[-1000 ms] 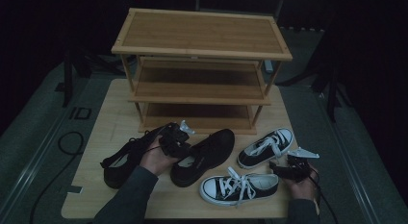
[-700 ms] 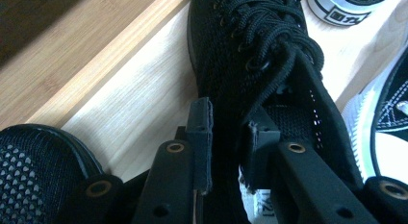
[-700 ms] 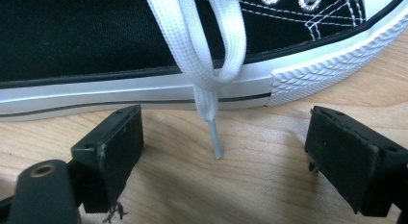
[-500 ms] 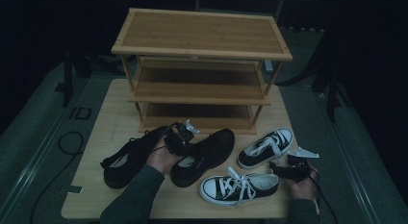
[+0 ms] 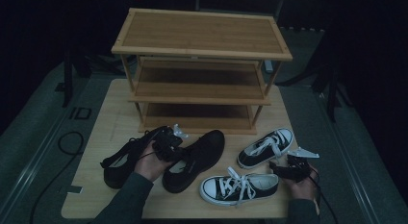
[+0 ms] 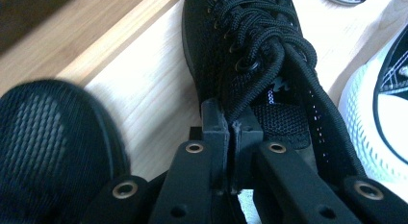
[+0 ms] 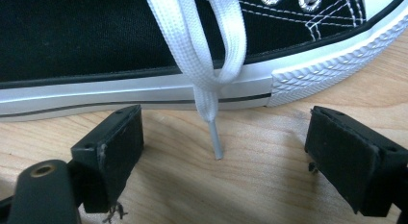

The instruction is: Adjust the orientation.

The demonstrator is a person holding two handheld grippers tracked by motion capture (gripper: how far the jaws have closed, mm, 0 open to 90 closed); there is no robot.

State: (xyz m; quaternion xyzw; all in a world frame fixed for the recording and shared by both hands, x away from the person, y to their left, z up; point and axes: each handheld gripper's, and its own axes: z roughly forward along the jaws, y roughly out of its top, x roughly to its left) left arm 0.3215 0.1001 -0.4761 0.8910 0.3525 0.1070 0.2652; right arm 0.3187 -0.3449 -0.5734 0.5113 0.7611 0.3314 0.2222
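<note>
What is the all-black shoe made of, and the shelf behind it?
The black shoe looks like knitted mesh fabric, matte, with a visible woven texture and braided laces. The shelf rack looks like bamboo or light wood, smooth, with fine straight grain lines.

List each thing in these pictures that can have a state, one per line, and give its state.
left gripper: shut on a black lace
right gripper: open, nothing between the pads
right black shoe: laced, on the table
left black shoe: on the table
near sneaker: flat, lace end loose
far sneaker: flat, laced
shoe rack: upright, shelves bare
</note>
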